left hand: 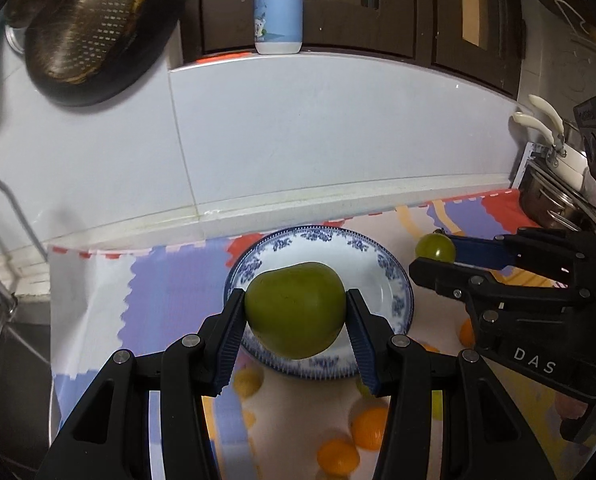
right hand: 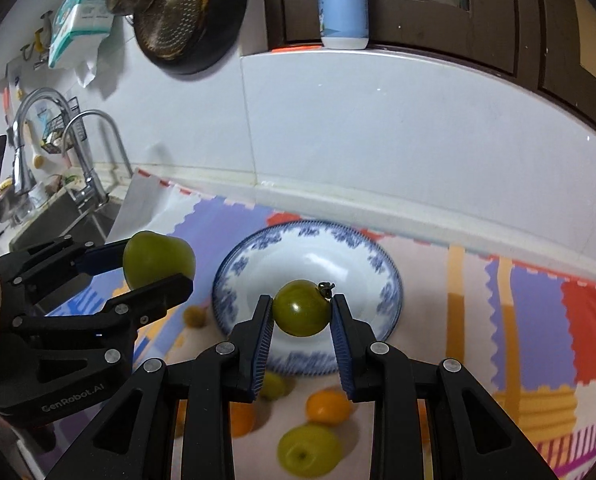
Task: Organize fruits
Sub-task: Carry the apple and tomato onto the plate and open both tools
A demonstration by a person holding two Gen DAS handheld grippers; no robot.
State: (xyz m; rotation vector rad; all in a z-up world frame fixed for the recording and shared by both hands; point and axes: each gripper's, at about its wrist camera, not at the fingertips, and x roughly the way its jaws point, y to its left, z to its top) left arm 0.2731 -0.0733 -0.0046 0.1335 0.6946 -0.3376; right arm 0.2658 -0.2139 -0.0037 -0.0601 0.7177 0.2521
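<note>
My left gripper (left hand: 296,312) is shut on a large green fruit (left hand: 296,314) and holds it above a blue-and-white bowl (left hand: 394,280). It also shows in the right wrist view (right hand: 154,268), left of the bowl (right hand: 238,276). My right gripper (right hand: 302,314) is shut on a small green tomato (right hand: 302,308) with a stem, above the bowl's near side. In the left wrist view it (left hand: 434,252) holds the tomato (left hand: 435,247) right of the bowl. The bowl's inside looks empty.
Several orange and yellow-green fruits (right hand: 328,406) lie on the colourful mat (right hand: 530,320) in front of the bowl. A white tiled wall (left hand: 298,140) rises behind. A sink and taps (right hand: 78,160) are left, pots (left hand: 554,200) right.
</note>
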